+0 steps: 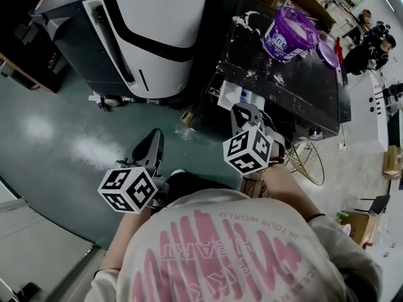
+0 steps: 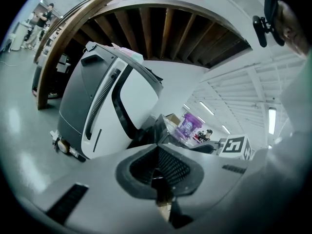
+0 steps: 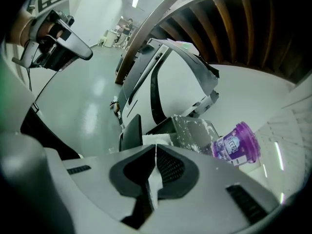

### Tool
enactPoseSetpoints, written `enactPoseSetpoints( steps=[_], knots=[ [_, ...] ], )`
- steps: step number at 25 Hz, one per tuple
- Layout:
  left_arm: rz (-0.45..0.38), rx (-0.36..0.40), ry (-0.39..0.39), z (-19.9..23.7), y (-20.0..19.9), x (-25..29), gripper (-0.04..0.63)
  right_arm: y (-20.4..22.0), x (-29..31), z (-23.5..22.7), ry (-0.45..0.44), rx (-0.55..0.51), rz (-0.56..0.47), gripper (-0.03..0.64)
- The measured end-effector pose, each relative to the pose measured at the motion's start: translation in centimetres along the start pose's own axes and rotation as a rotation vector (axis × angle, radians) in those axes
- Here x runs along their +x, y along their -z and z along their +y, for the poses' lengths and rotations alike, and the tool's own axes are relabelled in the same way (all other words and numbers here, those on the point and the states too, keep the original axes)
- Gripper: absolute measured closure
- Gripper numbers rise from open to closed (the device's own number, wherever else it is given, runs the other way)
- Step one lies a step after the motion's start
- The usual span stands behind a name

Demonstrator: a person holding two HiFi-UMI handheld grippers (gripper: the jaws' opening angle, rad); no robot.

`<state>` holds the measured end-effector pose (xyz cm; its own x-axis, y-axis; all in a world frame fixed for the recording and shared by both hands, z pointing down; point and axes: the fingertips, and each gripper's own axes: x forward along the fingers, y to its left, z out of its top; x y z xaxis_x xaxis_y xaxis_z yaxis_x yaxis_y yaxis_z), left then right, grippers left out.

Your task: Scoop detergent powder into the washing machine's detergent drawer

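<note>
Both grippers are held close to the body at the lower middle of the head view, and neither holds anything. The left gripper (image 1: 151, 141) is seen with its jaws pressed together, and so is the right gripper (image 1: 244, 113); a thin pale line along the right one's seam cannot be identified.

The purple tub (image 1: 289, 35) of powder stands open at the upper right, on the black washing machine (image 1: 302, 90), with its lid (image 1: 327, 53) laid beside it. The drawer (image 1: 242, 97) is pulled out at the machine's front edge, near the centre of the frame. No scoop can be made out.

White powder is scattered on the machine top and on the floor (image 1: 88, 151) at the left. More is likely to be spilled if a full scoop is carried from tub to drawer and tilted on the way. The tub could also be knocked over by closed jaws.
</note>
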<state>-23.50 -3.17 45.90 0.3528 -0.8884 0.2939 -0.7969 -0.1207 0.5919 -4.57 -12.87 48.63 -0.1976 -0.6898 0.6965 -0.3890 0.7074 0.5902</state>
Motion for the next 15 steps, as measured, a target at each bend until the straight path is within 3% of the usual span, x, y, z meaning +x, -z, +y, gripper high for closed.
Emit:
enactPoseSetpoints(
  steps=[15],
  knots=[
    [-0.046,-0.058,-0.101,0.2,3.5,-4.8,0.594,-0.2,-0.5,0.6,0.077,-0.243,-0.036,0.615]
  ],
)
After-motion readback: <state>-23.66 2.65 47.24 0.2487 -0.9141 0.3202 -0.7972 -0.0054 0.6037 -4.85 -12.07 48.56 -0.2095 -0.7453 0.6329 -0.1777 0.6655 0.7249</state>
